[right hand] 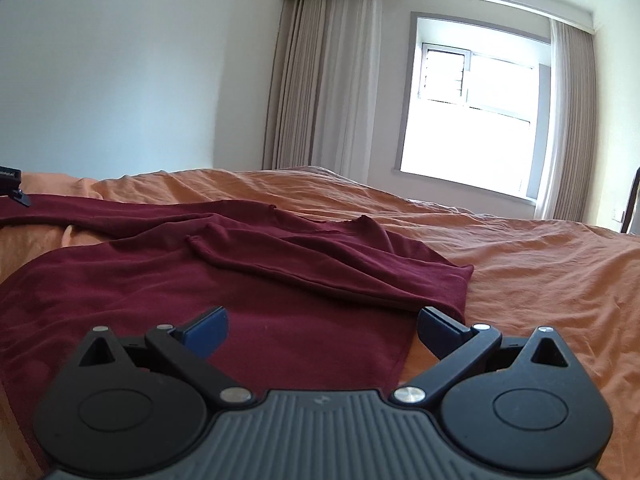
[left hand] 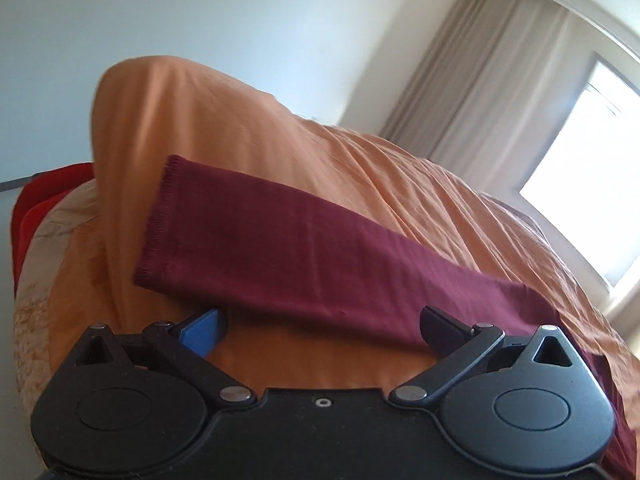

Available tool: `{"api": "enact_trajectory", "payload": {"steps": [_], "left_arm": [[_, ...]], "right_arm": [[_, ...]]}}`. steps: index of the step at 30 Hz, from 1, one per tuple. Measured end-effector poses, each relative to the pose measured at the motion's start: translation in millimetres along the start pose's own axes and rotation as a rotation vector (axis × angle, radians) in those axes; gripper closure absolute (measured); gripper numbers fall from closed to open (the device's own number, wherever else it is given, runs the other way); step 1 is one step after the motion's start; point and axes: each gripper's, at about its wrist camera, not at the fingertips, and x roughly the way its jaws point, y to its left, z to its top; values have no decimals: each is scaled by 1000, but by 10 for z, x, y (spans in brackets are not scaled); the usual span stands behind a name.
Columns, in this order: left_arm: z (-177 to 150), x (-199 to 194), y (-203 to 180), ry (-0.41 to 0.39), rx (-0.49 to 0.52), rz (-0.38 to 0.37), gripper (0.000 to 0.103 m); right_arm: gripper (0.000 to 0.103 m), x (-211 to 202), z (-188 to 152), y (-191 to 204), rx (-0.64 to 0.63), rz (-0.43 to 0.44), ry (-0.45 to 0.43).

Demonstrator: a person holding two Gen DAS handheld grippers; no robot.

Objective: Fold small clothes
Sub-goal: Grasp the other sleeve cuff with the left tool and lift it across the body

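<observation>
A dark red long-sleeved garment (right hand: 224, 276) lies spread on the orange bedsheet (right hand: 520, 264). In the right wrist view its body lies flat, with one sleeve folded across it. My right gripper (right hand: 322, 330) is open just above the garment's near right edge and holds nothing. In the left wrist view the other sleeve (left hand: 280, 240) lies stretched out, with its cuff at the far left. My left gripper (left hand: 322, 326) is open low over that sleeve's near edge and is empty. The left gripper also shows at the far left edge of the right wrist view (right hand: 12, 186).
A pillow under the orange sheet (left hand: 168, 120) rises behind the sleeve. A red cloth (left hand: 44, 196) lies at the bed's left edge. Beige curtains (right hand: 320, 88) and a bright window (right hand: 472, 120) stand behind the bed. The wall is white.
</observation>
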Motion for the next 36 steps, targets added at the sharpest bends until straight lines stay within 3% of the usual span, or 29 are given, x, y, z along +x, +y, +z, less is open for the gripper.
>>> {"api": "enact_trajectory", "payload": {"steps": [2, 6, 8, 14, 19, 22, 27, 31, 36], "left_arm": [[11, 2, -10, -27, -31, 62, 11], [60, 29, 60, -102, -99, 117, 31], [74, 3, 104, -143, -100, 151, 56], [90, 9, 211, -221, -106, 164, 92], [319, 25, -111, -319, 86, 151, 98], [517, 25, -463, -394, 243, 117, 98], [749, -81, -1134, -496, 400, 38, 98], [698, -237, -1721, -557, 510, -89, 98], [246, -385, -2469, -560, 706, -314, 98]], "right_arm": [[0, -4, -10, 84, -19, 17, 3], [0, -40, -43, 227, -78, 22, -3], [0, -49, -61, 253, -90, 23, -4], [0, -18, -96, 205, -61, 26, 1], [0, 39, -153, 155, -26, 28, 3], [0, 55, -191, 138, -11, 25, 1], [0, 36, -204, 48, 35, 33, -15], [0, -13, -196, -33, 63, 16, -35], [0, -97, -203, -161, 95, -6, -46]]}}
